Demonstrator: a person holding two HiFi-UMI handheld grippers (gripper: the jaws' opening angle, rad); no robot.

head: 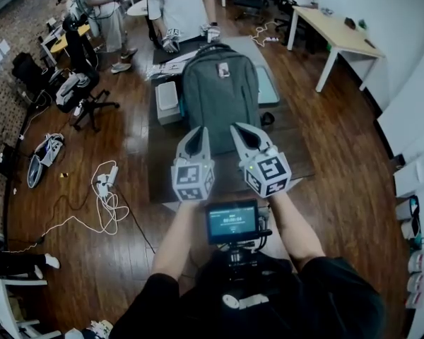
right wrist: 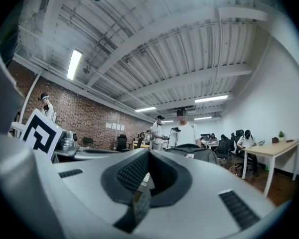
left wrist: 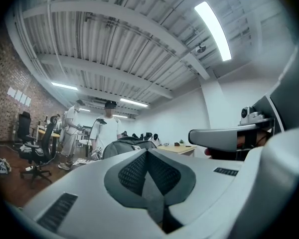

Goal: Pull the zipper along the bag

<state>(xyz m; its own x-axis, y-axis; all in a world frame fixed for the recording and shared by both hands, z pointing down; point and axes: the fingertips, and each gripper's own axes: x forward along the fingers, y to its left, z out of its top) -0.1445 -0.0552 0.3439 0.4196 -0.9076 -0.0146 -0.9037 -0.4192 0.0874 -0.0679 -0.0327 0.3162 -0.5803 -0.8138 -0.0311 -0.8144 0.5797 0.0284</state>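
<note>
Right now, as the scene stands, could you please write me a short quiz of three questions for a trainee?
1. Where does the grey backpack lie? A) on the floor B) on the dark table C) on a chair
2. True or false: the left hand-held gripper is clamped on the backpack.
3. Fill in: the jaws of the right hand-held gripper are ____ (open or shut).
Key: 1 B; 2 false, it is short of the bag and holds nothing; 3 shut.
</note>
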